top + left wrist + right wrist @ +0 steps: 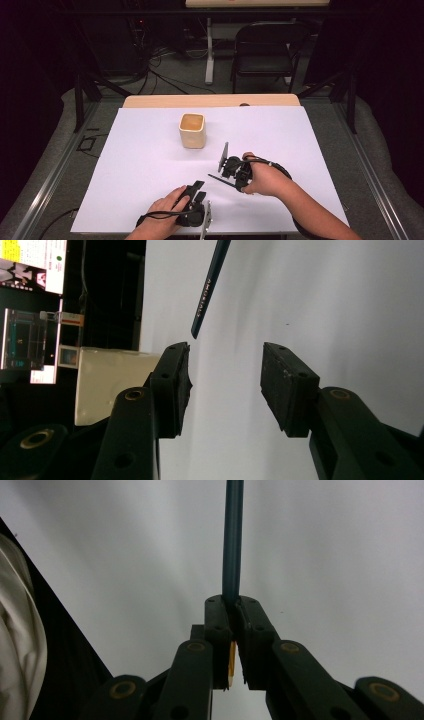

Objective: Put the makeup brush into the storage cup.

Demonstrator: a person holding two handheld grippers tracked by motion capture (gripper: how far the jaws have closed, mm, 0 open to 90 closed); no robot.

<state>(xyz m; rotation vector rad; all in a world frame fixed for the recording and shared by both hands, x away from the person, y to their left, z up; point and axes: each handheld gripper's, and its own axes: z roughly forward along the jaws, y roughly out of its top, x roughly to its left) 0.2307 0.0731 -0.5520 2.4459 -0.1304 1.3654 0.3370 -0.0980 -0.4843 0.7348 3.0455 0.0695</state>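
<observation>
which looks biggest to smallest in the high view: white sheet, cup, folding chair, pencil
1. white sheet
2. folding chair, though it stands farther back
3. cup
4. pencil, held in the right gripper

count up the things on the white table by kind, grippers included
cup: 1
pencil: 1
grippers: 2, left gripper and right gripper
total: 4
</observation>
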